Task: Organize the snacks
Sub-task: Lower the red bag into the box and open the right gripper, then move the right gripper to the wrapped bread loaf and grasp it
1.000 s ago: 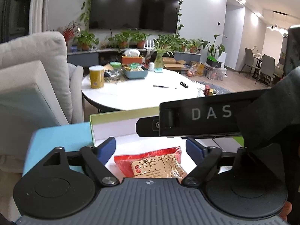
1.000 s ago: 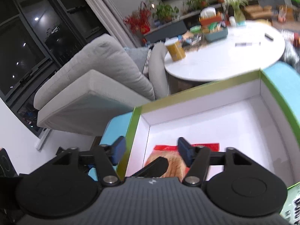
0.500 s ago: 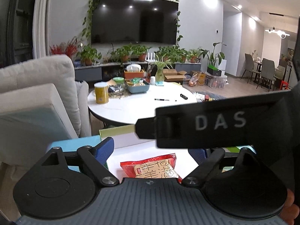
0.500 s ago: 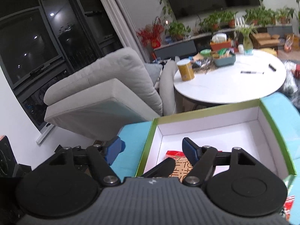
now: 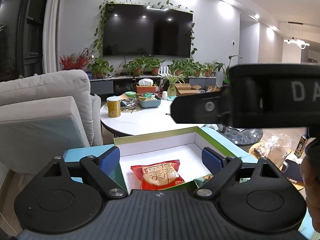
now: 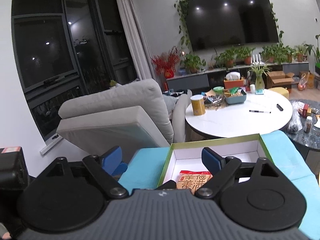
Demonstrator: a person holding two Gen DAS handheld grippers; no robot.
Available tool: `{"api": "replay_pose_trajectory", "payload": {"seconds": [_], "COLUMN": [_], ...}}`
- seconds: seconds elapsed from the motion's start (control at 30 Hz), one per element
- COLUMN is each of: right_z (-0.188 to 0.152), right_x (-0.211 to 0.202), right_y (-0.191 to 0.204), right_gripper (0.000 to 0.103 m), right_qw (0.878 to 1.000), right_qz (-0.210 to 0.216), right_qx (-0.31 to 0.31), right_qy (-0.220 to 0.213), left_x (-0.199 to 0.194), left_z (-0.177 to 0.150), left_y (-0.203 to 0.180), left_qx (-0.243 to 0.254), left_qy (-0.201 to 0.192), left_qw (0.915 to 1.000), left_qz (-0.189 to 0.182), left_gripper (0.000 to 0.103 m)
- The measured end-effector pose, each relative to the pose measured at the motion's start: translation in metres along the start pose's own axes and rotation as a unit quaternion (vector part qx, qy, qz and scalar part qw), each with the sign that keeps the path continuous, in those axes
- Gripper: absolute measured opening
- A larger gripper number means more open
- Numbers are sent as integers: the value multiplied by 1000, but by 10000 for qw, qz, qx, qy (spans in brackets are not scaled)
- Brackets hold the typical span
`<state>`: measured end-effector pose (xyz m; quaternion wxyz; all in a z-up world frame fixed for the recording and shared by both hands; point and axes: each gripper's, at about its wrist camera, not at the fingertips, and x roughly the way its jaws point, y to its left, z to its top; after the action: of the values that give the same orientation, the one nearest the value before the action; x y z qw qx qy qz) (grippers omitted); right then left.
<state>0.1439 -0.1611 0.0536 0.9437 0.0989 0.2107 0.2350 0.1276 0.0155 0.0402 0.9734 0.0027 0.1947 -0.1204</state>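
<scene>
Snack packet (image 5: 160,175) now lies free in box (image 5: 158,149); left gripper (image 5: 161,159) opening, empty, backed off; right gripper (image 6: 162,159) parted, empty; next snack due.

A dark wall-mounted television (image 5: 147,33) framed by trailing vines hangs on the grey wall above a low console lined with potted plants (image 5: 154,68). A grey sofa (image 6: 120,110) stands beside a round white table (image 6: 238,118), with dark night windows (image 6: 60,46) and a pale curtain (image 6: 130,30) behind; ceiling spotlights are lit.

Glossy plastic snack packet (image 5: 160,175) lies in a matt cardboard box (image 5: 156,138).
</scene>
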Motion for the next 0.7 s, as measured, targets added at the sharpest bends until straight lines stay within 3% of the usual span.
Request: {"api": "replay_pose_trajectory", "payload": {"seconds": [0.43, 0.7], "right_z": [-21, -50], "right_x": [-29, -38], "right_y": [13, 3], "right_gripper": [54, 54], "right_qw": [9996, 9997], "right_qz": [-149, -193], "right_qx": [-33, 149], "right_qy": [-246, -17], "left_x": [-39, -55], "left_z": [-16, -42], "left_y": [-1, 4], "left_qx": [-259, -477], "left_qy": [-131, -32], "left_qw": [9993, 9981], "left_qz": [226, 395], "left_gripper": [90, 95]}}
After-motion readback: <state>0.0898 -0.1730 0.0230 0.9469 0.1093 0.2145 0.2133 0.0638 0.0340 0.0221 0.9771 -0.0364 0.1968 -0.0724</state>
